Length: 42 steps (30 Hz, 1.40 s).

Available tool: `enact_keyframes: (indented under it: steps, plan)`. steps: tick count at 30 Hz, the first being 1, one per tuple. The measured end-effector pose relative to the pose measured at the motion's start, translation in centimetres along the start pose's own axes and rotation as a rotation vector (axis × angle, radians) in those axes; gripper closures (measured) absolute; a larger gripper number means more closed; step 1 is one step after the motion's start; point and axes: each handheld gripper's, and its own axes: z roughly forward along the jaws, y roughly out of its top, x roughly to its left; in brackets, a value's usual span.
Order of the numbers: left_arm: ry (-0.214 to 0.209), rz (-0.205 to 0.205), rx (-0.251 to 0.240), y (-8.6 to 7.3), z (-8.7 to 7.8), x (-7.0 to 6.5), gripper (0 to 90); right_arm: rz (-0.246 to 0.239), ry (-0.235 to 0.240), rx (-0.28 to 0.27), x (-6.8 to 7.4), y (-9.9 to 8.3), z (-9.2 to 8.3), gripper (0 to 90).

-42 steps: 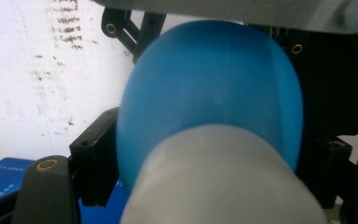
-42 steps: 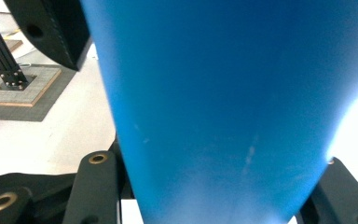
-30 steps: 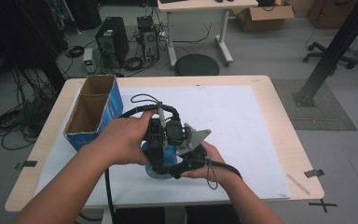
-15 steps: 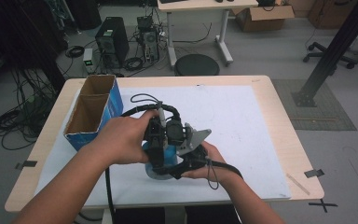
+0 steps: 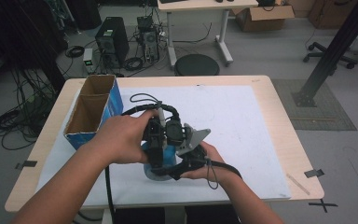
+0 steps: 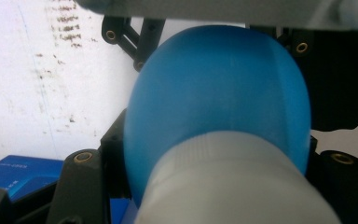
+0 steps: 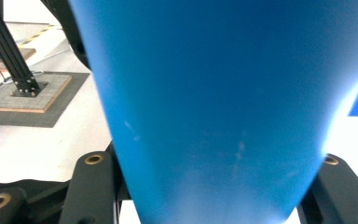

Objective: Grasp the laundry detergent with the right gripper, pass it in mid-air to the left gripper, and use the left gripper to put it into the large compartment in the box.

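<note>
A blue bottle (image 5: 168,153) with a white cap (image 6: 233,186) sits low over the white sheet near the table's front middle, held between both hands. My left gripper (image 5: 157,156) comes in from the left. In the left gripper view its jaws stand on either side of the cap, so my left gripper (image 6: 214,191) is shut on it, with the round blue body (image 6: 223,93) beyond. My right gripper (image 5: 182,163) comes from the right. In its own view my right gripper (image 7: 209,186) is shut on the blue body (image 7: 209,93); its jaws have just eased open slightly, and the bottle still touches both.
An open blue cardboard box (image 5: 93,112) with two compartments stands at the table's left. A white sheet (image 5: 233,116) covers most of the wooden tabletop (image 5: 284,116). Black cables (image 5: 144,101) loop behind the grippers. A computer tower (image 5: 111,42), a stool (image 5: 196,64) and a desk stand beyond.
</note>
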Motion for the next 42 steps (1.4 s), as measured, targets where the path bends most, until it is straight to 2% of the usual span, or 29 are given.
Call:
enact_keyframes:
  steps: [4,5,8,10,13,18,19,20,21,22,24,28,31,34,39,42]
  plan:
    - [0.011,0.010,-0.010,0.0,-0.3,-0.1,38.8,0.010,0.006,-0.014,-0.2,0.0,-0.2,40.6]
    - [0.010,0.009,-0.006,0.0,-0.3,-0.1,38.8,0.044,0.006,-0.032,-0.2,0.0,-0.4,34.6]
    - [0.010,0.010,0.001,0.1,-0.4,-0.1,38.8,0.056,-0.001,-0.039,-0.5,-0.1,-0.8,29.6]
    - [0.008,0.009,0.004,0.1,-0.4,-0.1,38.8,0.057,-0.002,-0.039,-0.5,-0.1,-0.9,29.3]
    - [0.007,0.005,0.008,0.1,-0.3,0.0,38.8,0.067,-0.005,-0.037,-0.6,-0.3,-1.2,22.3]
    - [0.004,0.002,0.008,0.1,-0.4,0.1,38.7,0.082,-0.015,-0.045,-0.6,-0.5,-1.3,17.8]
    - [0.000,-0.001,0.009,0.1,-0.5,0.2,38.7,0.093,-0.023,-0.040,-0.7,-0.6,-1.4,11.2]
    - [0.000,-0.001,0.009,0.1,-0.5,0.2,38.7,0.093,-0.023,-0.040,-0.7,-0.6,-1.4,11.2]
    - [0.000,-0.005,0.006,0.1,-0.5,0.2,38.7,0.106,-0.022,-0.041,-0.7,-0.6,-1.5,3.9]
    - [-0.002,-0.012,0.009,0.1,-0.5,0.2,38.7,0.106,-0.022,-0.041,-0.7,-0.6,-1.5,3.9]
    - [-0.004,-0.027,0.004,0.1,-0.7,0.4,38.7,0.117,0.009,-0.043,-0.9,-0.7,-2.0,1.3]
    - [-0.022,-0.070,-0.002,-0.2,-1.2,0.8,38.7,0.127,-0.007,-0.054,-1.1,-0.8,-3.3,0.4]
    - [-0.048,-0.149,-0.017,-0.8,-2.1,1.6,38.7,0.137,-0.031,-0.070,-1.2,-0.8,-4.9,0.4]
    - [-0.070,-0.246,-0.034,-1.7,-3.2,2.4,38.7,0.146,-0.071,-0.077,-1.5,-1.0,-7.1,0.3]
    - [-0.076,-0.398,-0.061,-3.4,-5.6,3.8,38.7,0.147,-0.135,-0.078,-1.7,-1.3,-10.5,0.2]
    - [-0.076,-0.519,-0.079,-4.7,-7.0,4.9,38.6,0.145,-0.163,-0.068,-1.6,-1.4,-12.0,0.2]
